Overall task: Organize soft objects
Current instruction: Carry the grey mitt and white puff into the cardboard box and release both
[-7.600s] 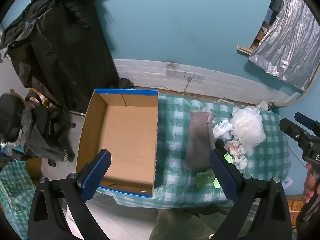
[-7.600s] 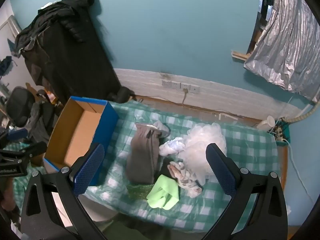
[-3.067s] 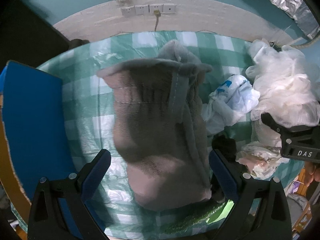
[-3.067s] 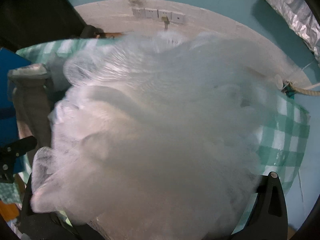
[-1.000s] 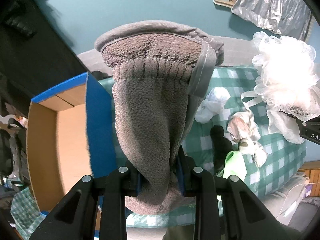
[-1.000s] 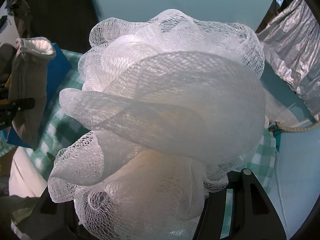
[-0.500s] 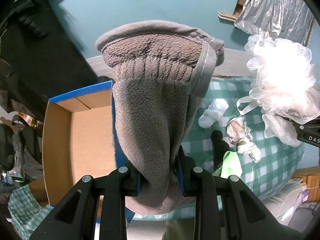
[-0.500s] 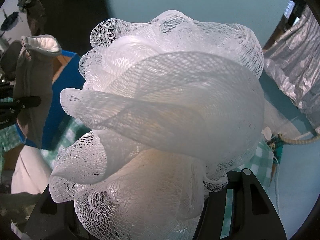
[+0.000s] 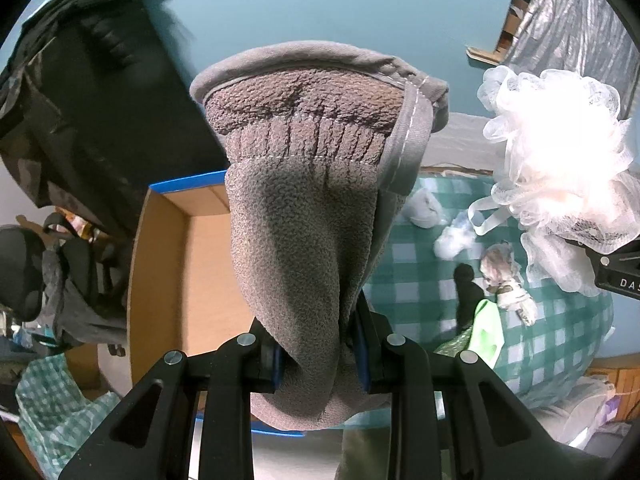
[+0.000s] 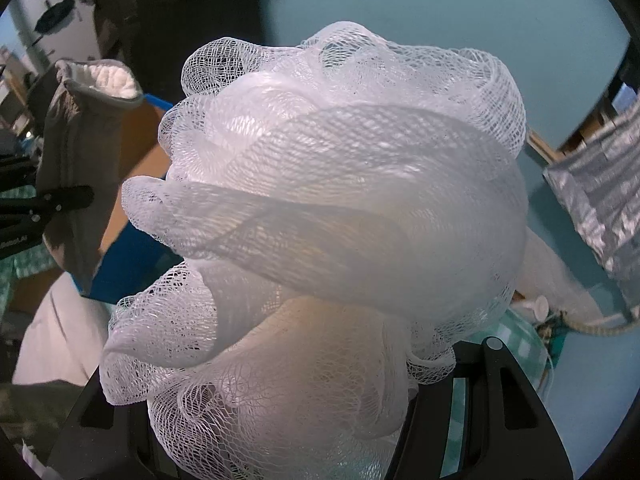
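A teal wall backs a table under a green-and-white checked cloth (image 9: 408, 280), with a dark coat (image 9: 80, 92) hanging at the left and a silver foil sheet (image 9: 568, 20) at the upper right. An open cardboard box (image 9: 180, 280) with a blue outer face sits at the cloth's left end.

The left gripper (image 9: 318, 356) is clamped on the lower end of a grey fleece mitt (image 9: 304, 220), its blue-padded jaws pressed close against the fabric; the mitt is lifted clear of the table, its hemmed cuff end farthest from the camera, in front of the box's right wall.

The right gripper (image 10: 280, 420) holds a white mesh bath pouf (image 10: 340, 220) that fills most of its own view and hides its fingertips. The left wrist view shows the pouf in the air above the cloth's right part.

On the cloth lie a crumpled white item (image 9: 454, 240), a patterned bundle (image 9: 506, 280), a black object (image 9: 468, 292) and a lime-green cloth (image 9: 486, 332), close together.
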{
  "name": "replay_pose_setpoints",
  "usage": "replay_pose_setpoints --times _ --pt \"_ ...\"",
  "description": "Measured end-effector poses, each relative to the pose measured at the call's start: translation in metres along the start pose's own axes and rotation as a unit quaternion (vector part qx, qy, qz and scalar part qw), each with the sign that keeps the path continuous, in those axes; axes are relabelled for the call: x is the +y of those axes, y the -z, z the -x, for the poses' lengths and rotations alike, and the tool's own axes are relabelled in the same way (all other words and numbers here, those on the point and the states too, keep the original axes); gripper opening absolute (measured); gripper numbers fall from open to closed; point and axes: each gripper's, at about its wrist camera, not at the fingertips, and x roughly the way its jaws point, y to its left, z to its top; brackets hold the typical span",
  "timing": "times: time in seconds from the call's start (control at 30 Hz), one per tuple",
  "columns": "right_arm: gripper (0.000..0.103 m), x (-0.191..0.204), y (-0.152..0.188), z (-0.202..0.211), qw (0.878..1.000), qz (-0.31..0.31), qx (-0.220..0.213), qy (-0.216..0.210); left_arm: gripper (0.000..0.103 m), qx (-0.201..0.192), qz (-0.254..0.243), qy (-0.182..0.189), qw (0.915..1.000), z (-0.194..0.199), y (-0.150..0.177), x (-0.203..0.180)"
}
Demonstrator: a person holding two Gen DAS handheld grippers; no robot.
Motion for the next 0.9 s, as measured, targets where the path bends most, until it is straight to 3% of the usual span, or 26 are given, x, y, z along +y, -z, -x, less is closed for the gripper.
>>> replay_pose_setpoints --times 0.37,0.9 --pt "0.058 0.017 -0.014 -0.013 0.998 0.048 -0.008 -0.034 0.027 0.004 0.039 -0.015 0.9991 0.002 0.01 0.045" --pt "0.058 0.053 -0.066 -0.047 0.99 0.115 -0.002 -0.084 0.027 0.026 0.108 -0.04 0.993 -0.021 0.025 0.12"
